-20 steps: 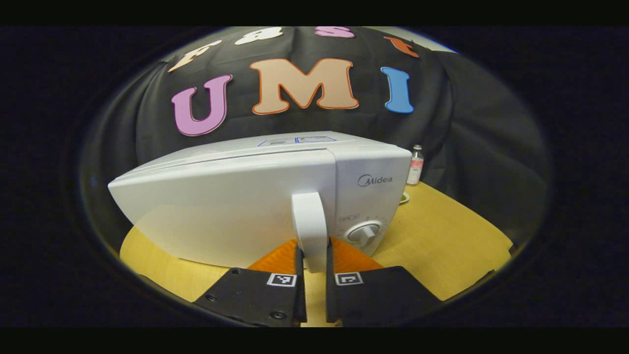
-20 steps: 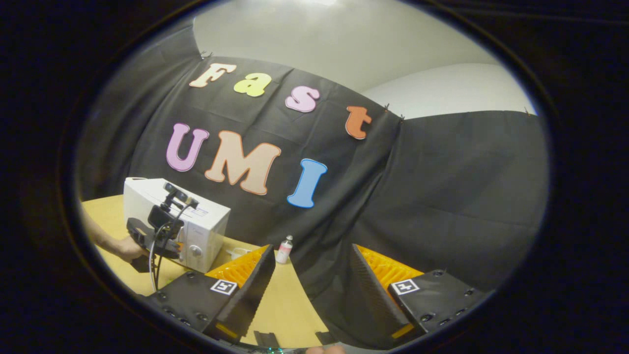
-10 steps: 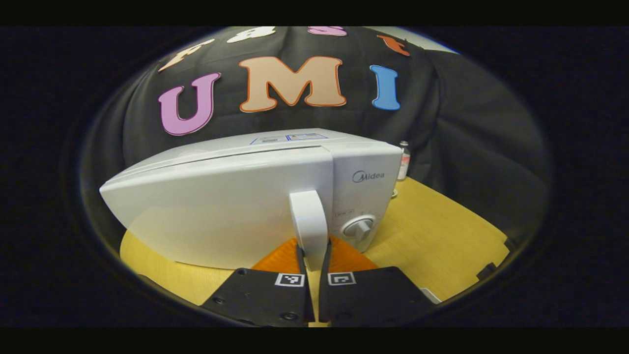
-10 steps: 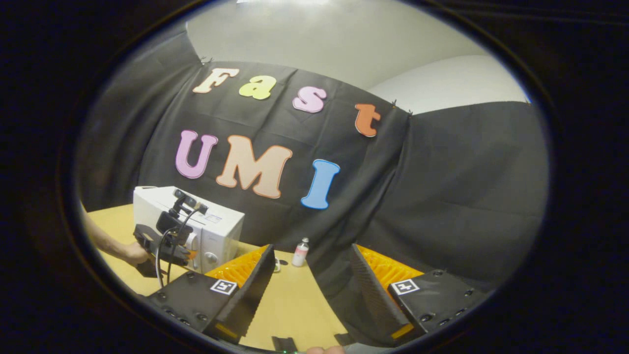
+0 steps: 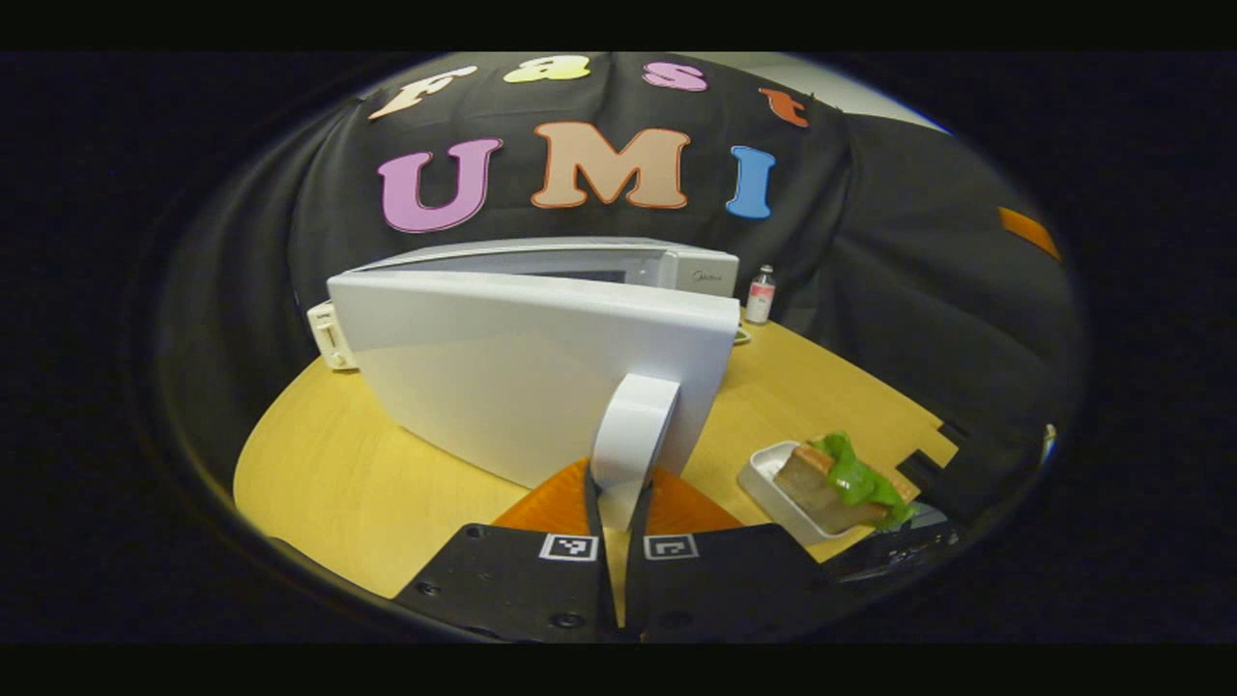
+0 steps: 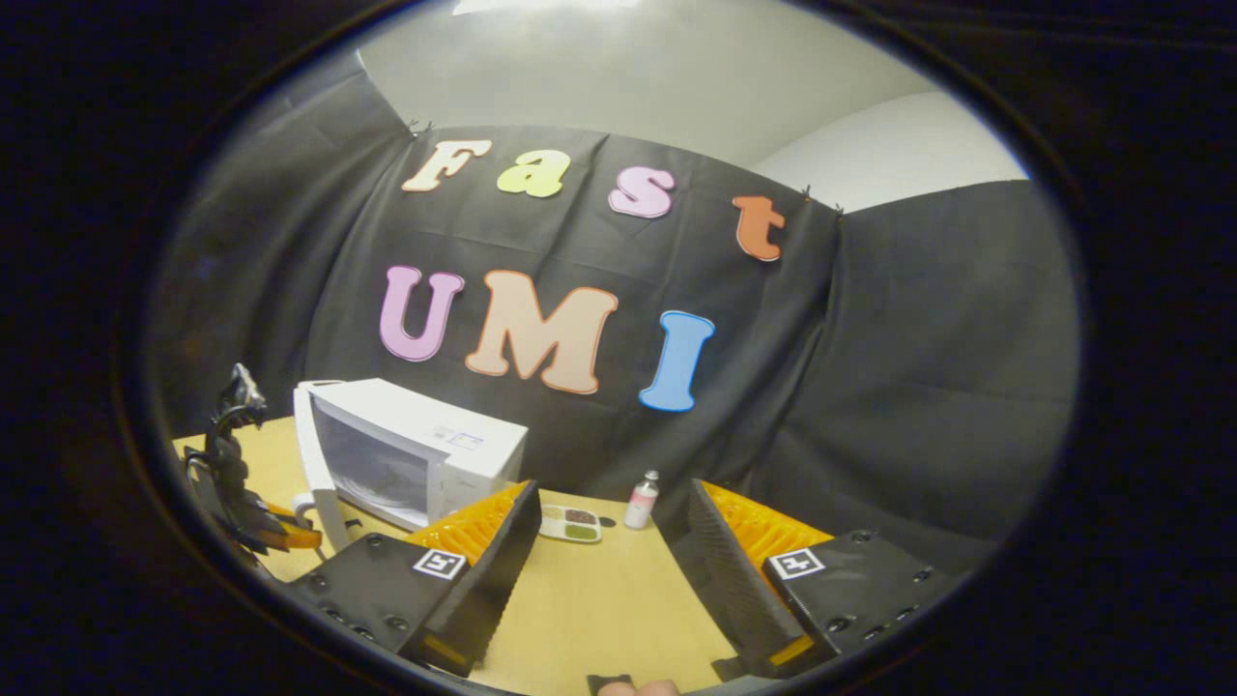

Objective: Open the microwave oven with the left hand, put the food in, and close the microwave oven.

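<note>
Left gripper view: the left gripper (image 5: 618,503) is pinching the white door handle (image 5: 633,425) of the microwave oven (image 5: 676,266), both fingers pressing on the handle's lower end. The door (image 5: 532,367) is standing swung out from the cabinet, its outer face turned toward the camera and its top edge running level across the view. To the right of the door, bare wooden table (image 5: 319,483) is lying open up to the food (image 5: 841,478), a sandwich with green leaf sitting in a white tray (image 5: 768,483) near the table's front edge. A small bottle (image 5: 761,295) is standing at the far table edge, beside the cabinet's right corner. Right gripper view: the right gripper (image 6: 609,541) is hovering with its fingers spread wide and nothing between them, over open tabletop. Farther left the microwave oven (image 6: 454,449) is showing its cavity, the door (image 6: 314,454) standing edge-on at its left side with the left gripper (image 6: 290,527) at its handle. A small dish (image 6: 570,523) and the bottle (image 6: 641,500) are standing between cabinet and cloth wall.
</note>
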